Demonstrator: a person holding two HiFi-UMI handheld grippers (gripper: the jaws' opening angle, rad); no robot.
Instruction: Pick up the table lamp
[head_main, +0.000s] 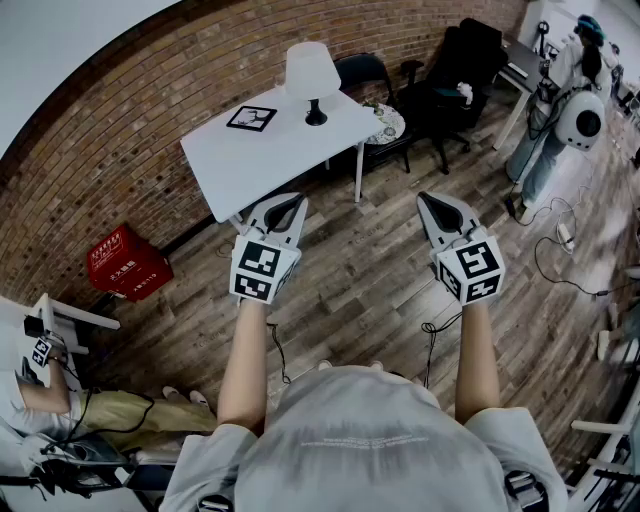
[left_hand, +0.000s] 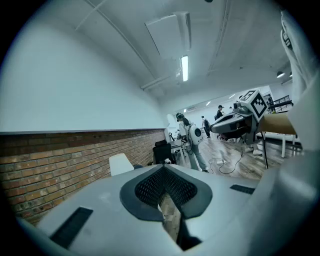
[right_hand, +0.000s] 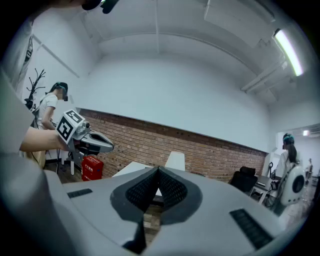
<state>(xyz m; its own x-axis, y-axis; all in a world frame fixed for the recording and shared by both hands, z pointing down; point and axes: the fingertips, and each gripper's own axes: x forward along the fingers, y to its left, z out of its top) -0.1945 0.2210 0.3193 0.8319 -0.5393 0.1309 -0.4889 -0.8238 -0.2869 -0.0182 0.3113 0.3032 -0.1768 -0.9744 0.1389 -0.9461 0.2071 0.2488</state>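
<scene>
The table lamp (head_main: 311, 80), with a white shade on a thin black stem and base, stands upright on the white table (head_main: 250, 165) by the brick wall. Both grippers hover over the wooden floor, short of the table and apart from the lamp. My left gripper (head_main: 290, 203) is shut with nothing in it, its tip close to the table's front edge. My right gripper (head_main: 430, 203) is also shut and empty. In the left gripper view the shade (left_hand: 120, 163) peeks past the shut jaws (left_hand: 164, 170). In the right gripper view the shade (right_hand: 175, 161) shows just above the jaws (right_hand: 158, 172).
A black-and-white marker card (head_main: 252, 117) lies on the table left of the lamp. A red crate (head_main: 125, 262) sits on the floor by the wall. Black chairs (head_main: 455, 60) and a small round table (head_main: 385, 122) stand at right. A person (head_main: 560, 100) stands far right; cables (head_main: 560, 250) trail on the floor.
</scene>
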